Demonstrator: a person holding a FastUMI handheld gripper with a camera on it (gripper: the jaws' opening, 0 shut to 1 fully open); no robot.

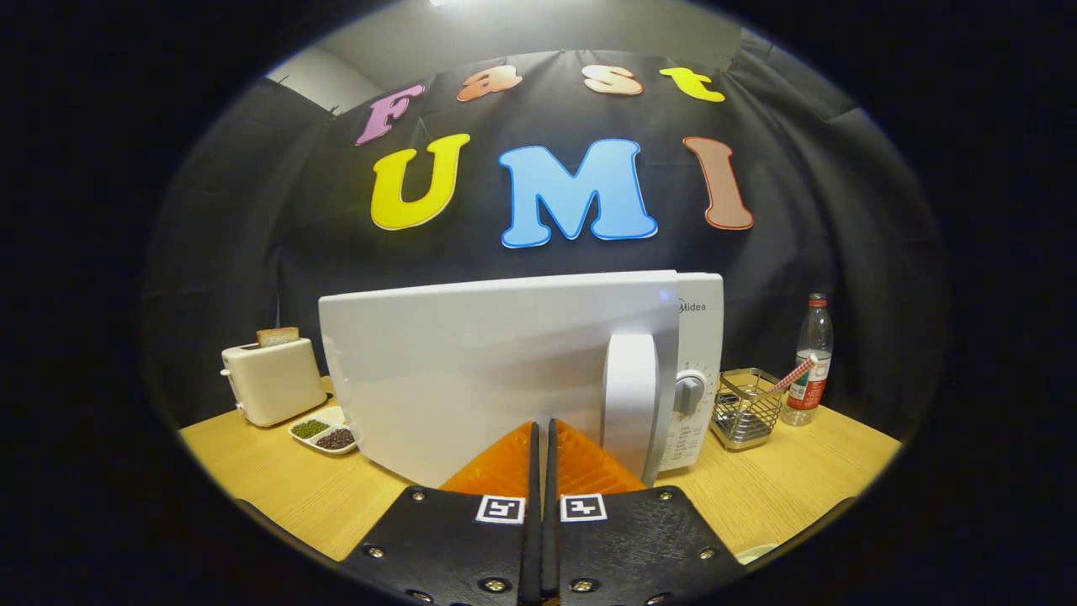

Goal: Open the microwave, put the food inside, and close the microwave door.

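Gripper view: the gripper (541, 429) has its two fingers pressed together with just a thin slit between them, nothing caught in there, so it's closed and empty. The fingertips sit right up at the white microwave door (471, 370), low on its face and just to the left of the upright door handle (629, 396). Can't really tell if the tips are actually touching the door or just a hair off it.

The microwave (700, 370) stands on a wooden table (278, 497). The door looks a bit swung out from the body rather than flush, since the control panel with its round dial (689, 393) pokes out behind the door's right edge. Can't see into the microwave from here.

Left of the microwave there's a cream toaster (271, 380) with a slice of bread (278, 337) sticking up from the slot, and just beside the door's lower left corner a small divided dish (326, 433) with green stuff in one half and dark stuff in the other. On the right, a wire basket (745, 410) with a striped straw (793, 375) leaning out of it, and a clear plastic bottle (811, 358) with a red cap just behind that.
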